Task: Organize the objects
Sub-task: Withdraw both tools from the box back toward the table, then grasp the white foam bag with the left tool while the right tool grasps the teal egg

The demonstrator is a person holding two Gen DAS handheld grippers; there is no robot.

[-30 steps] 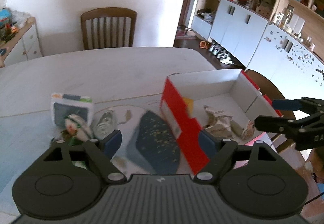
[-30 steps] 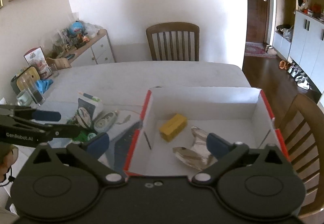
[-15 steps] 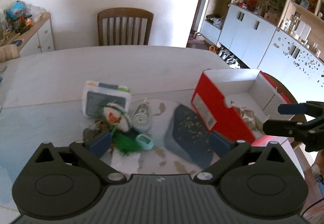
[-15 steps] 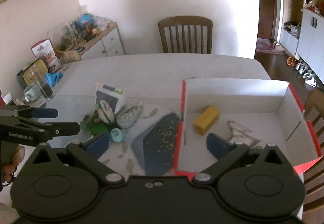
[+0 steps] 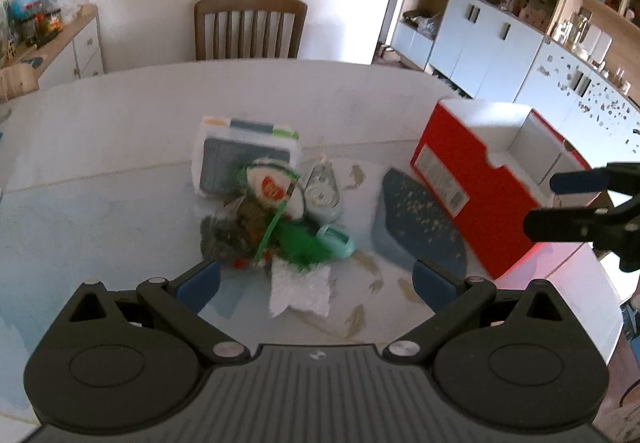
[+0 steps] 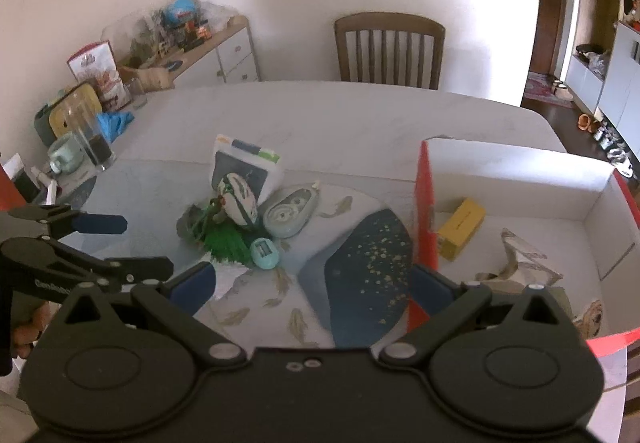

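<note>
A small heap (image 5: 276,219) of mixed objects lies in the middle of the left wrist frame, on the table (image 5: 120,131): a white and grey pouch (image 5: 244,155) at the back, an oval packet (image 5: 276,189) with a red mark leaning on it, a pale tape dispenser (image 5: 322,195) just to the right, a green tuft (image 5: 300,245), a small mint case (image 5: 340,243) touching the tuft, and a white crumpled wrapper (image 5: 300,291) in front. To the right of the heap, a dark blue mat (image 5: 420,223) with gold specks lies flat, and beside it stands the red box (image 5: 472,183), open at the top, in the right part of the frame. In the right wrist frame the box holds a yellow block (image 6: 460,229) and some crumpled paper (image 6: 520,259). The left gripper (image 5: 316,281) hangs above the near edge of the heap with its jaws spread wide, having just opened further, and nothing is between them except the wrapper below. The right gripper (image 6: 310,285) is also released, its fingers wide apart over the mat, holding nothing. A wooden chair (image 5: 250,27) stands at the far side of the table, at the upper middle. A glass (image 6: 94,137) and a mug (image 6: 64,157) stand at the left of the right wrist frame.
</note>
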